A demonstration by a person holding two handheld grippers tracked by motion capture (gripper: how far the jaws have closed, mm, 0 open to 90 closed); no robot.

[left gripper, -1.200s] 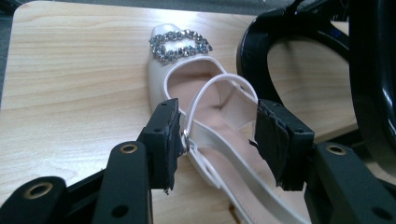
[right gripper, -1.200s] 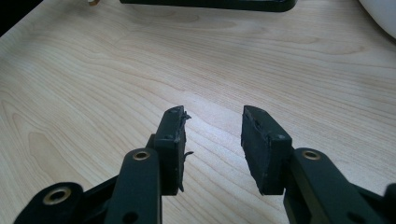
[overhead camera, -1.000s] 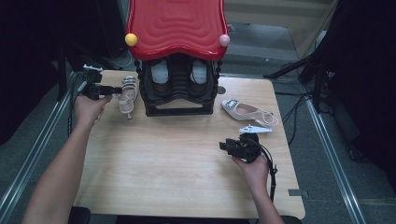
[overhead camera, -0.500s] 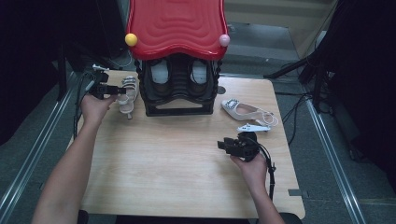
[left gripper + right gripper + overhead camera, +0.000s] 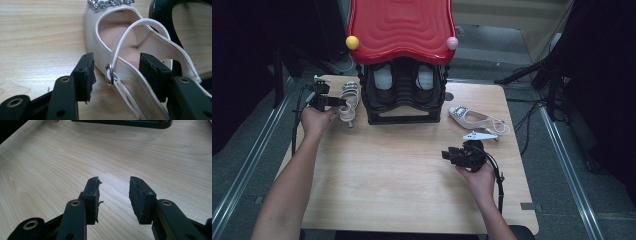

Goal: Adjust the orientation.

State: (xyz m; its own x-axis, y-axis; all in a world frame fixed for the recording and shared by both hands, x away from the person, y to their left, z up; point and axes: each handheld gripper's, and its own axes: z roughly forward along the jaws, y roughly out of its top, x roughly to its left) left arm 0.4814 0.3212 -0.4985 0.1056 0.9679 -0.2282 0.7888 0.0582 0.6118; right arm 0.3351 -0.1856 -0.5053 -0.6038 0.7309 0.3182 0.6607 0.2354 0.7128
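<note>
At the table's far left, my left gripper straddles the buckle side of a cream slingback shoe beside the black shoe rack — jaws wide, not yet pressing, by my reading the reach-in before the grasp. Next move: close squarely on the shoe's side and lift without snagging the strap. My right gripper hovers open and empty over bare wood. The count — two cream shoes out on the table, the other at right, and two shoes in the rack.

Two loose pale shoes on the counter: one at left, one at right. Two more inside one rack. Two grippers.
</note>
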